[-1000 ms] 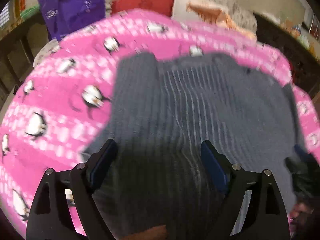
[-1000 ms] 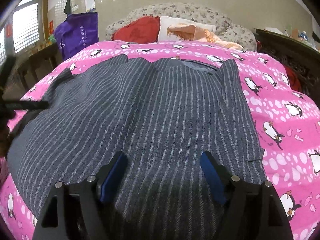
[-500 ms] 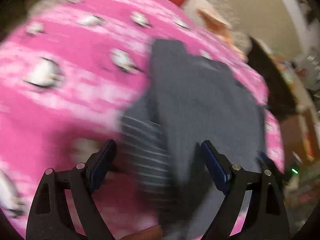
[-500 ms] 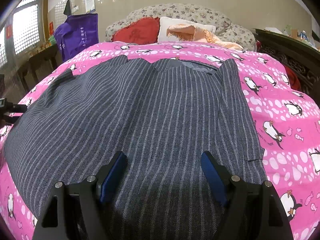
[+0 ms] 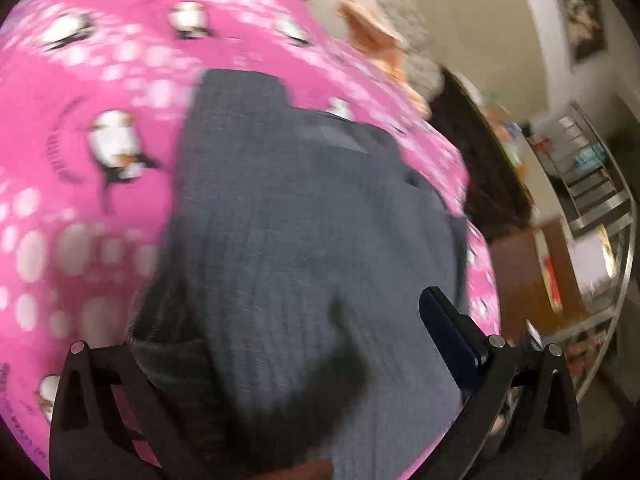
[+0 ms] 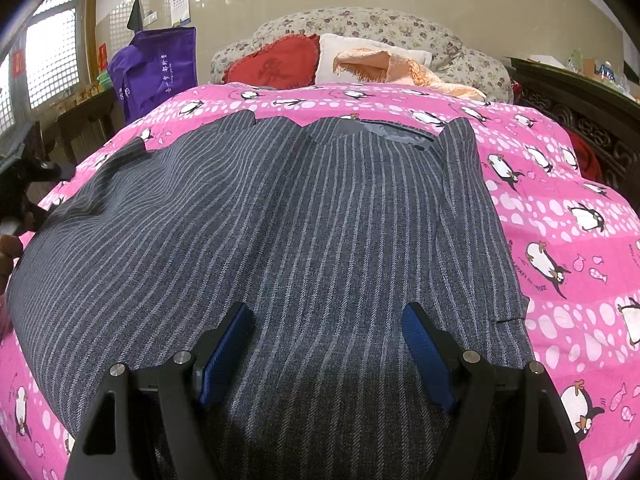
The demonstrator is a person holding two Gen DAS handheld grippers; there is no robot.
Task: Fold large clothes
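Over the left wrist view: left gripper [image 5: 280, 344] gaping, just spread wider, nothing pinched, above blurred grey garment [image 5: 304, 232] on pink bedspread [image 5: 80, 200]. Over the right wrist view: right gripper [image 6: 328, 352] unclamped above striped garment [image 6: 280, 220]; likely soft, floppy, fairly heavy; best taken by hem corners.

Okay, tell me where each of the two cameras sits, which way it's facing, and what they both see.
Left wrist: on the left tool, tilted down over the striped garment's left edge; both fingers show, jaws wide, just opened further, with cloth lying between them.
Right wrist: on the right tool, looking along the garment to the pillows; fingers open, plus the left tool at the frame's left edge.
Shared: garment, pink penguin cover.
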